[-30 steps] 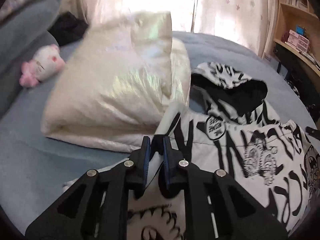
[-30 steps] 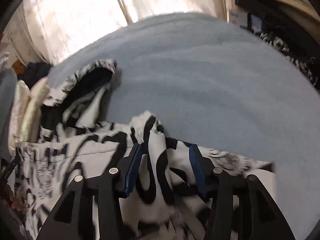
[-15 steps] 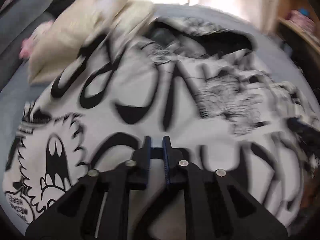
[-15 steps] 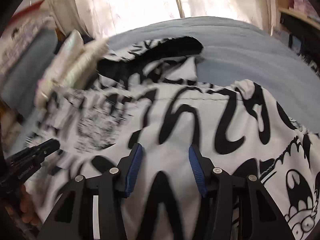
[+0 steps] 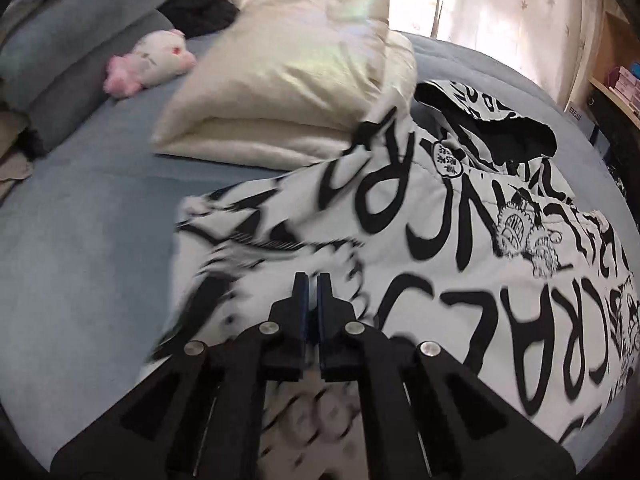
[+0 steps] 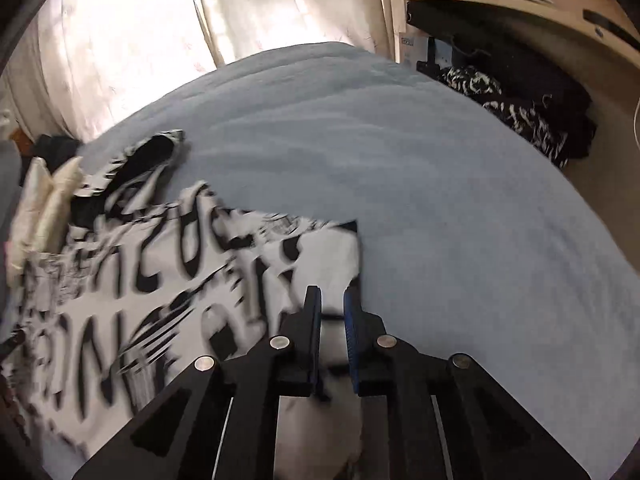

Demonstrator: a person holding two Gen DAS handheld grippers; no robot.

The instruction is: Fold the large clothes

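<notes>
A white hooded jacket with black lettering [image 5: 440, 280] lies spread on the blue bed, hood [image 5: 500, 136] toward the curtains. My left gripper [image 5: 312, 280] hovers over the jacket's left part, shut, with no cloth showing between its fingers. In the right wrist view the jacket [image 6: 160, 300] fills the lower left, blurred. My right gripper [image 6: 332, 294] is at the jacket's right edge, its jaws closing with white cloth pinched between them.
A folded cream puffy garment [image 5: 288, 80] lies beside the jacket's hood. A pink and white plush toy [image 5: 148, 60] and grey pillows [image 5: 80, 40] are at the far left. Bare blue bedding [image 6: 440, 200] stretches right. Dark clothes [image 6: 520, 112] are piled below a shelf [image 6: 500, 0].
Both grippers swung sideways over the jacket and back out to its edges. The right gripper's jaws, wide apart before, have come together on the jacket's right edge. The left stayed shut.
</notes>
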